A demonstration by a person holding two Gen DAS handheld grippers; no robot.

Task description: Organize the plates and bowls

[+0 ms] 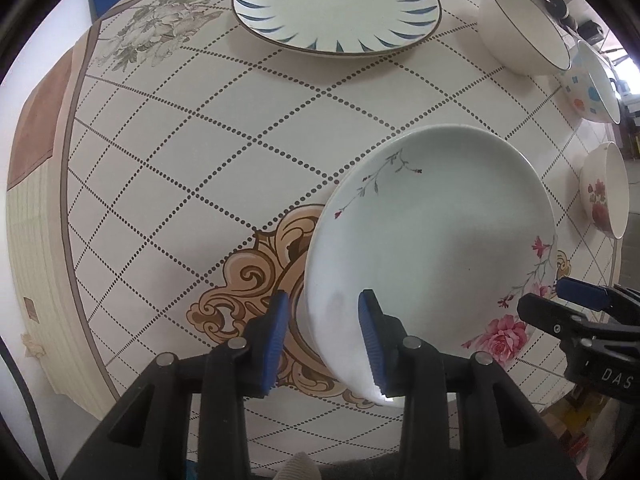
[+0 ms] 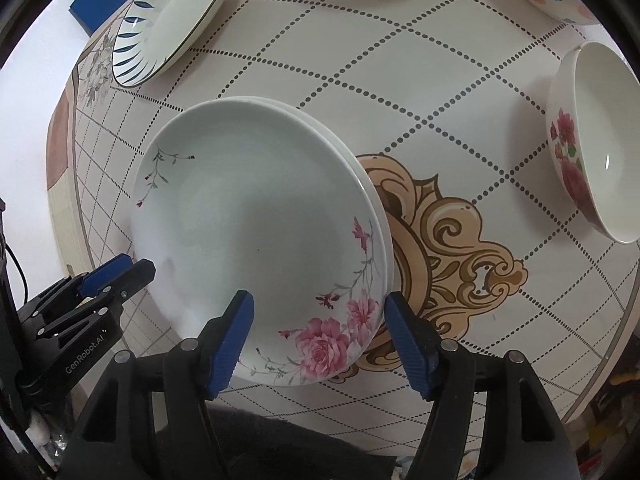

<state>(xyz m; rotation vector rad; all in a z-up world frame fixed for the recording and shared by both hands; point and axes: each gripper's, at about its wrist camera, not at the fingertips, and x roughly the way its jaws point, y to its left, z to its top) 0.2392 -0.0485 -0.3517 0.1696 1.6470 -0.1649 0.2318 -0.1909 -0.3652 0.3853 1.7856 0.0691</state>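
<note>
The left gripper (image 1: 324,340) points down over the near-left rim of the rose plate (image 1: 432,248), its jaws a little apart with the rim between them; the pads do not seem to press. The right gripper (image 2: 320,344) has its jaws wide open astride the opposite rim, not touching it. The rose plate lies on top of another white plate (image 2: 356,152) on the bench (image 1: 200,160). A blue-leaf plate (image 1: 336,4) and three bowls (image 1: 524,32) stand farther off

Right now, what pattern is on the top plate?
Pink roses and thin sprigs on the white top plate; right wrist view.
</note>
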